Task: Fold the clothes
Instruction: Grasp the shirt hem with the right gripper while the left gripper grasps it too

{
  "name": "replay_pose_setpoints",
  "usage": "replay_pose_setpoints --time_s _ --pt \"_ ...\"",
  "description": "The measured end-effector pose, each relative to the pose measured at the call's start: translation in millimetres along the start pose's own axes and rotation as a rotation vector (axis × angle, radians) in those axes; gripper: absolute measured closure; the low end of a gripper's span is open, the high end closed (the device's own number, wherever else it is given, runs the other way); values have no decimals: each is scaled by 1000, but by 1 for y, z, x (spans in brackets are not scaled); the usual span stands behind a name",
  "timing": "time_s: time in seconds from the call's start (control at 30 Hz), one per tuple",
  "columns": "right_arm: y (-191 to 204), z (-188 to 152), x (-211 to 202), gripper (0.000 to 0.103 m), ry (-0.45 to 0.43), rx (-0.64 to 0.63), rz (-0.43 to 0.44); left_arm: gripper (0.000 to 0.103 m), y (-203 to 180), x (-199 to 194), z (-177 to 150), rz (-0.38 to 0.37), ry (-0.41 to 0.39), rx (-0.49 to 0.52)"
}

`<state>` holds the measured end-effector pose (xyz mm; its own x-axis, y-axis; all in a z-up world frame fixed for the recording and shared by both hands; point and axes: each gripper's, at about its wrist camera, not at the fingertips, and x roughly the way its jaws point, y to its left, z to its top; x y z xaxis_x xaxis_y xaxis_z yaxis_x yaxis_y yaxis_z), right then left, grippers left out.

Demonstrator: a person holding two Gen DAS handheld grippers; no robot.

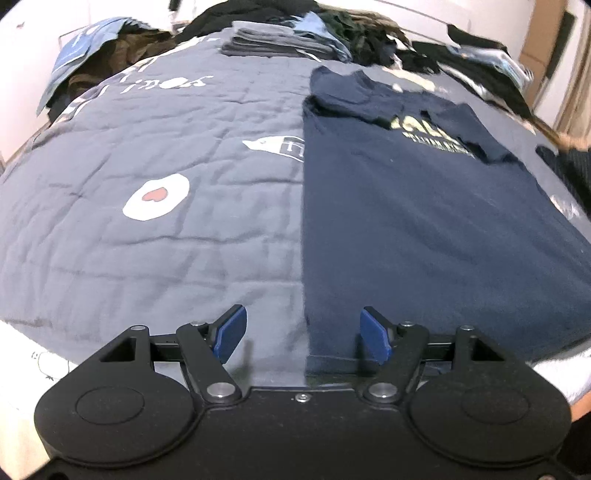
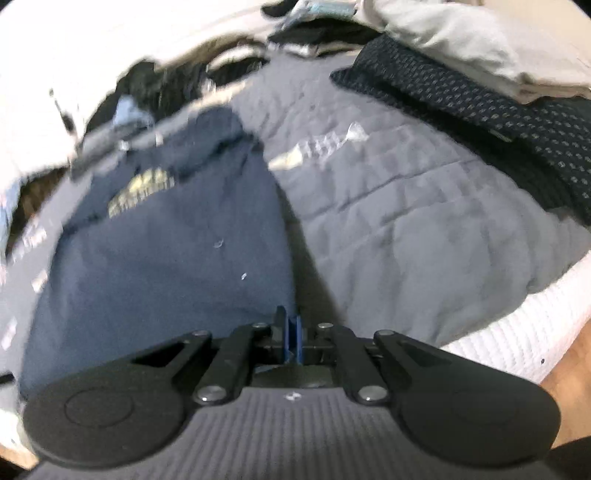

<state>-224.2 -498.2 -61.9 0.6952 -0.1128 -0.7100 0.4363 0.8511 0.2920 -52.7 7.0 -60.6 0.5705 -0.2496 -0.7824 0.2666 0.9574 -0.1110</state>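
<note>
Navy T-shirt (image 1: 424,229) fills the right half of my left wrist view, lying flat on the grey quilt (image 1: 155,229) of the bed, its sleeve parts already turned in across the yellow chest print (image 1: 428,136). My left gripper (image 1: 301,334) hangs released over the shirt's near left hem corner, pads apart with nothing between them; the straight left edge of the shirt runs away from just inside the right pad. A folded stack (image 1: 273,42) sits at the far edge among loose dark clothes (image 1: 373,33).

From my right wrist view, the same shirt (image 2: 155,266) lies to the left, with its right edge running toward my right gripper (image 2: 291,334). That gripper is clenched tight. Whether a thin bit of hem is pinched between the pads I cannot tell; the cloth passes under them and the blur hides the contact. A dotted dark garment (image 2: 480,122) and a pale one (image 2: 461,40) lie far right.

Risk, as I judge it: if my right side grips only one layer, or nothing, and my left corner is not yet taken, lifting would drag the shirt askew and undo the tucked sleeves. The shirt's near hem is cut off below both cameras.
</note>
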Motion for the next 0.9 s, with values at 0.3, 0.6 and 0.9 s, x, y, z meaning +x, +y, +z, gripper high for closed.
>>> replay_pose_setpoints --time_s 0.3,0.6,0.9 --pt "7 -4 8 100 72 -45 -7 41 -18 18 -4 -28 80 110" --pt "7 -2 17 99 78 -27 -24 44 -12 40 -3 -95 167 45" --pt "-13 13 -7 100 87 154 126 97 0 5 16 -228 122 -3"
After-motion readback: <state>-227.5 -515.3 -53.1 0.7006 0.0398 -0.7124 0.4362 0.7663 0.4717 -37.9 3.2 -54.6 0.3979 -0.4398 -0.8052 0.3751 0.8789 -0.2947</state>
